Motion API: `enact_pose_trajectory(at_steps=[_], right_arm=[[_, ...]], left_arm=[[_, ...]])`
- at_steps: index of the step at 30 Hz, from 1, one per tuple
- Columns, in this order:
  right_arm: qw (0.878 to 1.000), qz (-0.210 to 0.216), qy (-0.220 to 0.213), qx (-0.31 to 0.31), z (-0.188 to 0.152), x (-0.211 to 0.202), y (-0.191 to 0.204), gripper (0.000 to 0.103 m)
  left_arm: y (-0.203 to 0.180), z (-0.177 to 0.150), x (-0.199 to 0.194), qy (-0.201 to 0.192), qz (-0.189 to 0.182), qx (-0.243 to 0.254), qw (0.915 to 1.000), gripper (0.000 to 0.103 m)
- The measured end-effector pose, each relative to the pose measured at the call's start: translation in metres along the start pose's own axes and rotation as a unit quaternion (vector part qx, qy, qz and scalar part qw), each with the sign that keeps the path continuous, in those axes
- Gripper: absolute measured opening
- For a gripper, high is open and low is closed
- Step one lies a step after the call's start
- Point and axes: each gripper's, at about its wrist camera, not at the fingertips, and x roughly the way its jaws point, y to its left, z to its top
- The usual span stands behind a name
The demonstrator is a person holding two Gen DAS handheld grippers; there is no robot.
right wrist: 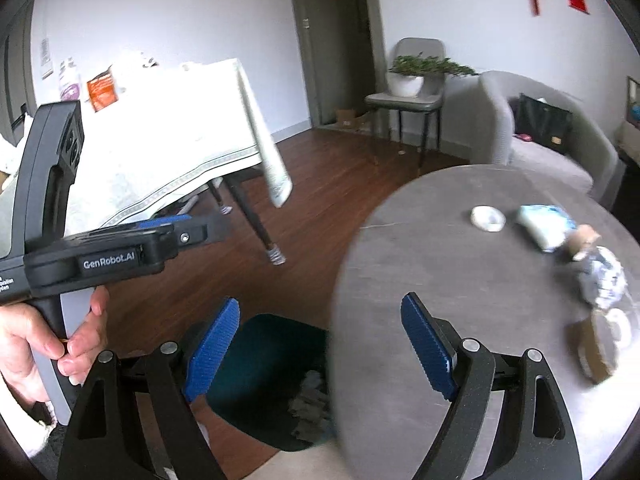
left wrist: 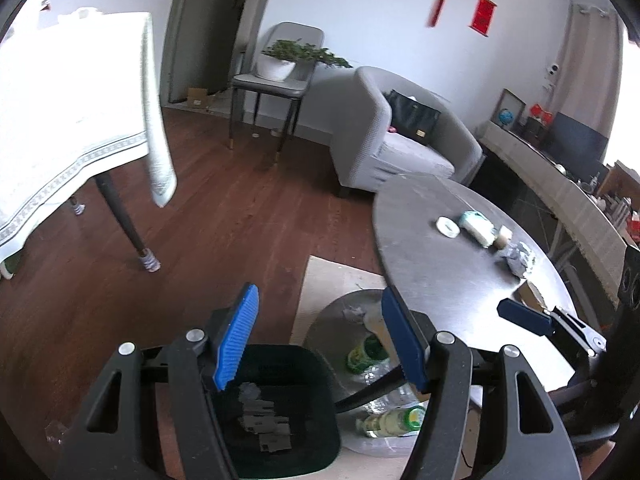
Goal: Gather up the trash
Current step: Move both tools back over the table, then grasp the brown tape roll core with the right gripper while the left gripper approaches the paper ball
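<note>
Bin (left wrist: pixel 280 420) sits half hidden under each spread, empty hand-held gripper (left wrist: pixel 316 336) (right wrist: pixel 320 348); table (right wrist: pixel 440 280) trash blurred.

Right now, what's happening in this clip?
A person holds a gripper in each hand, collecting trash. The left gripper and right gripper both stand open with nothing between the pads. The dark bin on the floor already holds crumpled paper. Crumpled wrappers and a tape roll are on the round table.

white walls (left wrist: pixel 360 20), wood floor (left wrist: pixel 240 220), grey armchair (left wrist: pixel 400 140).
</note>
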Motion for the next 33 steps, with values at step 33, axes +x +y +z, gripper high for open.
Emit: enact_pose_trajectory(at_steps=[33], right_arm=[[0.985, -0.120, 0.066, 0.101, -0.029, -0.035, -0.167, 0.054]], left_arm=[[-0.125, 0.025, 0.073, 0.019, -0.030, 0.071, 0.9968, 0.054]])
